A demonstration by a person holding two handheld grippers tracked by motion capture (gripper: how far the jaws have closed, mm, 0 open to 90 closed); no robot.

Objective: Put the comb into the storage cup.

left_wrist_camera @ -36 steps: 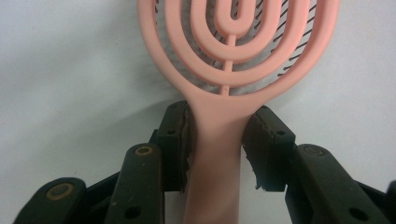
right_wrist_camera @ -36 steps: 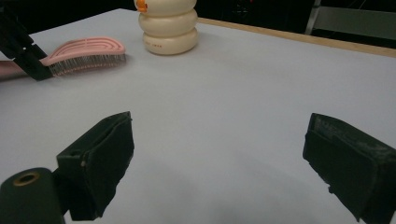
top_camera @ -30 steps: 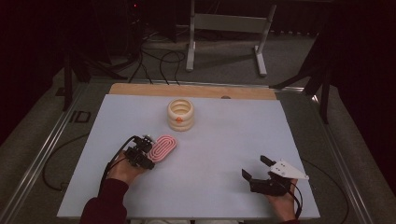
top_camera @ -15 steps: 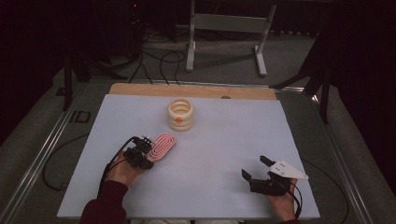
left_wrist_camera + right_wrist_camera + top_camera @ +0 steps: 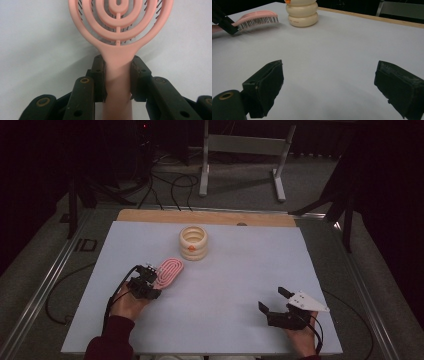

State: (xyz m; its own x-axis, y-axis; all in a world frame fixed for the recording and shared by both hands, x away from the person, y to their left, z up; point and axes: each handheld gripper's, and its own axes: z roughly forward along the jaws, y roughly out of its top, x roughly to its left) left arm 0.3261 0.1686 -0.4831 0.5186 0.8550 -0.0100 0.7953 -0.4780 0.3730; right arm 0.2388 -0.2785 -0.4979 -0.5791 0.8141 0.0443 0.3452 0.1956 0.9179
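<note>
On the left half of the white table [image 5: 225, 285] I see my left gripper [image 5: 148, 281] clamped on the handle of the pink hairbrush [image 5: 169, 272]. From the left gripper view, the two black jaws press the handle [image 5: 117, 75] from both sides, and they have just been closing a little more around it. The brush head with its oval rings points away from my hand, toward the cream ribbed container [image 5: 193, 242], which stands near it but apart, closer to the far wooden edge [image 5: 205, 216] of the table. From the right gripper view, the brush [image 5: 258, 18] is a little above the table surface, bristles facing down, and the container [image 5: 302, 12] is just behind it. My right gripper [image 5: 273, 301] rests at the near right corner of the table, well apart from the brush. Its jaws stand wide apart and I see only bare table between them.
</note>
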